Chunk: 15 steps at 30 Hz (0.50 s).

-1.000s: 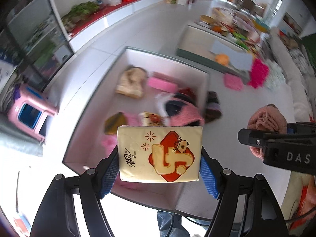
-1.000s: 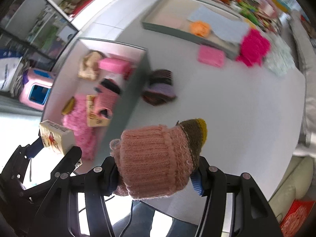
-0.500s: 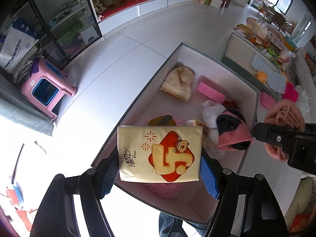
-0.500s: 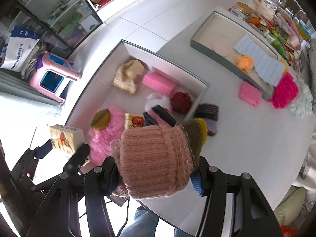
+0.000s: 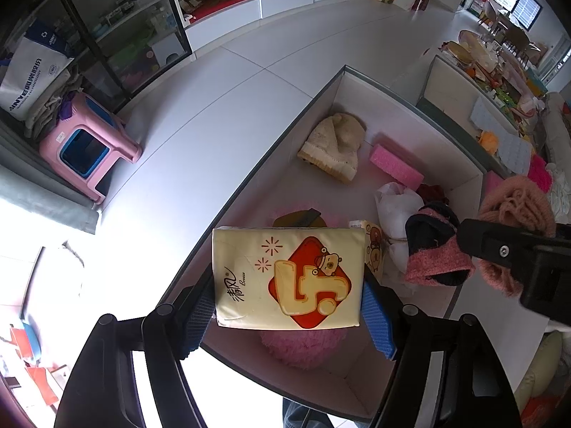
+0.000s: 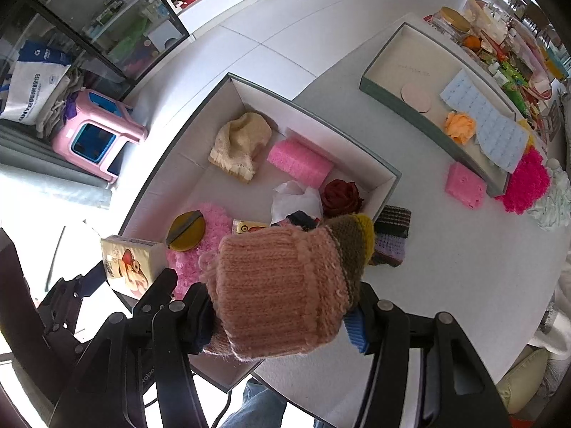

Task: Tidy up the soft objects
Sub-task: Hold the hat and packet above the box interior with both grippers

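Note:
My left gripper [image 5: 289, 315] is shut on a cream tissue pack [image 5: 287, 280] with a red diamond print, held above the near end of the open white box [image 5: 385, 91]. That pack [image 6: 130, 264] also shows at the left of the right wrist view. My right gripper [image 6: 282, 315] is shut on a pink knitted hat [image 6: 282, 285] with an olive and yellow tip, over the box's near right corner. The box [image 6: 314, 114] holds a cream knit hat [image 6: 241, 144], a pink sponge [image 6: 299, 162], a red fabric rose [image 6: 340, 196], a white bag [image 6: 296, 198] and a pink fluffy piece [image 6: 200, 246].
A striped knit piece [image 6: 390, 240] lies on the white table just right of the box. A grey tray [image 6: 392, 89] at the far right holds an orange pom [image 6: 460, 126] and a blue sheet. A pink sponge [image 6: 465, 185] and magenta fluff [image 6: 526, 182] lie nearby. A pink stool [image 6: 96, 135] stands on the floor.
Both grippers have moved left over the box, each still gripping its item. The box contents now sit more squarely under both cameras.

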Tool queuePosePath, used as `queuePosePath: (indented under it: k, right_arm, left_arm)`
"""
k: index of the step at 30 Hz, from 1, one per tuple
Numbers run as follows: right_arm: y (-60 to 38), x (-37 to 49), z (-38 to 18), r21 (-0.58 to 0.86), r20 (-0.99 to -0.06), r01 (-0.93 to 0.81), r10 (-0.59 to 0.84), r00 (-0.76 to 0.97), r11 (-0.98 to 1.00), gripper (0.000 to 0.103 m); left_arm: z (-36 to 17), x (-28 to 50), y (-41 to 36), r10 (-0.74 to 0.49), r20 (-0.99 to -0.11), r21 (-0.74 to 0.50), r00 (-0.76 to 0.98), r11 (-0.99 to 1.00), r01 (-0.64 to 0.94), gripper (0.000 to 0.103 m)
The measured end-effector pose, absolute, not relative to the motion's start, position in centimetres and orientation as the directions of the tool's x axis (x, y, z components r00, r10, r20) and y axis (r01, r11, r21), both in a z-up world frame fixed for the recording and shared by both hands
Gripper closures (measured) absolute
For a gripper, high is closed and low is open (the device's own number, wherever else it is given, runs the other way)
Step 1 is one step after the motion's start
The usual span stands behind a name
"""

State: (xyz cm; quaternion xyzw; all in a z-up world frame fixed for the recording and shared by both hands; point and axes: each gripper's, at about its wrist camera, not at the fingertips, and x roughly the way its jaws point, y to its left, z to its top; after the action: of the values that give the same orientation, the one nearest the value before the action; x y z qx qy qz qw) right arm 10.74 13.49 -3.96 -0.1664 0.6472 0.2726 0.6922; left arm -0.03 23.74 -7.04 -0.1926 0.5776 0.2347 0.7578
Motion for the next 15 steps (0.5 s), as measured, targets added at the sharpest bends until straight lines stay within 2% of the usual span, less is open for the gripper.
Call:
queuePosePath:
  k: [15]
  right_arm:
    - [15.0,11.0,-5.0,0.115,-0.989,-0.615,0.146,0.0,0.78,0.04]
  left_arm:
    - [-8.1,0.2,24.1,0.119,-0.974,-0.015,0.19,0.811,-0.585,0.028]
